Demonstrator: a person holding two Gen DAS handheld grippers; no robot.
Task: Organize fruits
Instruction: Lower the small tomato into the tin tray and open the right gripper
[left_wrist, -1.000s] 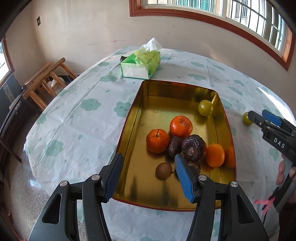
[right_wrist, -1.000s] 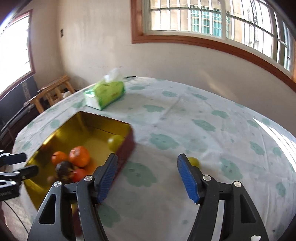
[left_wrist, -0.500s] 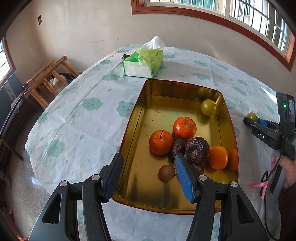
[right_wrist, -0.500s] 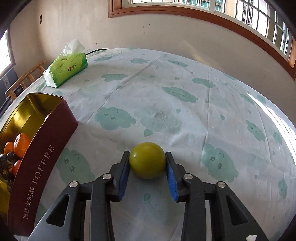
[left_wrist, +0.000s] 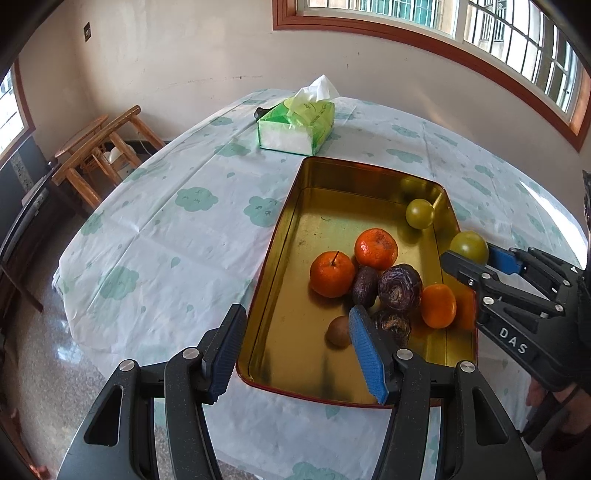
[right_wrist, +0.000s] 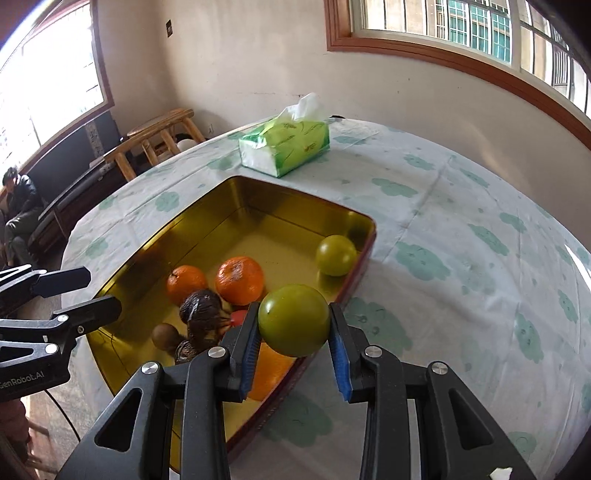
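A gold tin tray on the table holds several oranges, dark wrinkled fruits, a small brown fruit and one green fruit. My right gripper is shut on a second green fruit and holds it above the tray's right rim. My left gripper is open and empty over the tray's near left corner.
A green tissue box stands on the table beyond the tray. Wooden chairs stand off the table's left side. A person sits at the far left of the room.
My right gripper closed on the green fruit on the tablecloth, lifted it and carried it left to the tray's rim. My left gripper has barely moved.
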